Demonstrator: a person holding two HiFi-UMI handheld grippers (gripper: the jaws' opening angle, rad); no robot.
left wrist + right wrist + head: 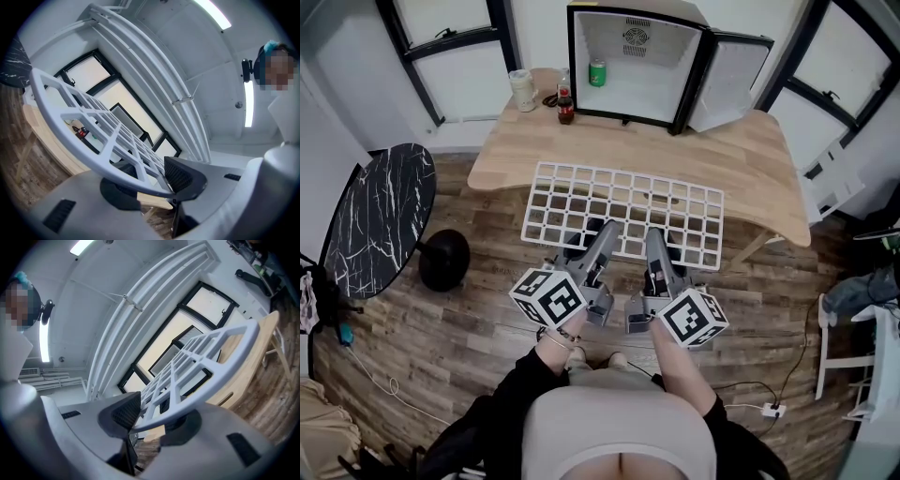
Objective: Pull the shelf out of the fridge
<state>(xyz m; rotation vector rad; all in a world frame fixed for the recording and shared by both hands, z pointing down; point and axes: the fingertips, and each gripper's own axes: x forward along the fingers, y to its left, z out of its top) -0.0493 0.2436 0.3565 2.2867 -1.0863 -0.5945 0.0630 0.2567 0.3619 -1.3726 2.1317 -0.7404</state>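
Shelf [623, 176] is being clamped at its 6 o'clock edge by left gripper [602, 230] and right gripper [656, 236]; best being held level tbh.

Bare tabletop [628, 145] between shelf [623, 214] and fridge [661, 80], bottle [565, 106] at fridge's left

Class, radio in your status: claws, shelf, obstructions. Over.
Left claw, right claw shut on shelf, near edge. Shelf out of fridge, over table front. Nothing in the way.

Nothing reads: labels on the can [597, 73] and bottle [565, 106] are too small.
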